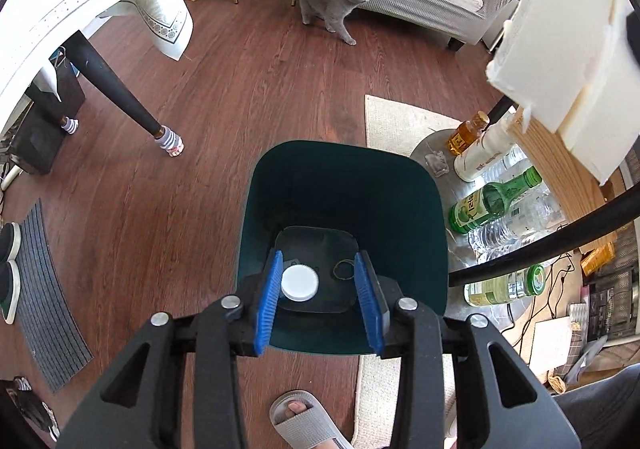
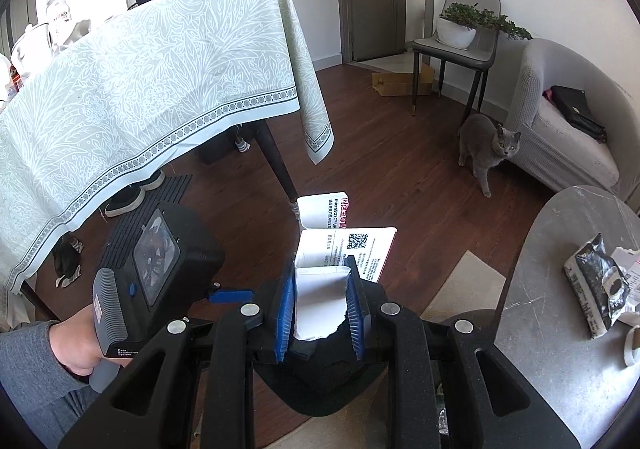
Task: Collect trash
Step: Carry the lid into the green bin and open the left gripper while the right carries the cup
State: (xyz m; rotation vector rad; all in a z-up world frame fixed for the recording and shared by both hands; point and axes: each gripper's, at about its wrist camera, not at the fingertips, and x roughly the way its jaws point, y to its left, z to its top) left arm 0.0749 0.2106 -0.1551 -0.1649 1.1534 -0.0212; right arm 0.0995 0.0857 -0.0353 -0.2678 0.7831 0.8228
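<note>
Currently logged: disposal step. Left gripper (image 1: 320, 289) hung released over the dark bin (image 1: 344, 185), a white cap (image 1: 300, 283) lying free between its fingers, on the bin floor as far as could be judged. Right gripper (image 2: 320, 305) clenched a torn white carton (image 2: 332, 257); next it likely needed carrying above the bin. Surroundings: wood floor (image 1: 240, 89), grey cat (image 1: 336, 1) ahead, bottles (image 1: 496, 201) beside the bin.

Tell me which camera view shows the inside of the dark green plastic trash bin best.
The left wrist view: it looks straight down into the dark green plastic trash bin, showing a white round cap. In the right wrist view, only a dark edge shows below the gripper.
</note>
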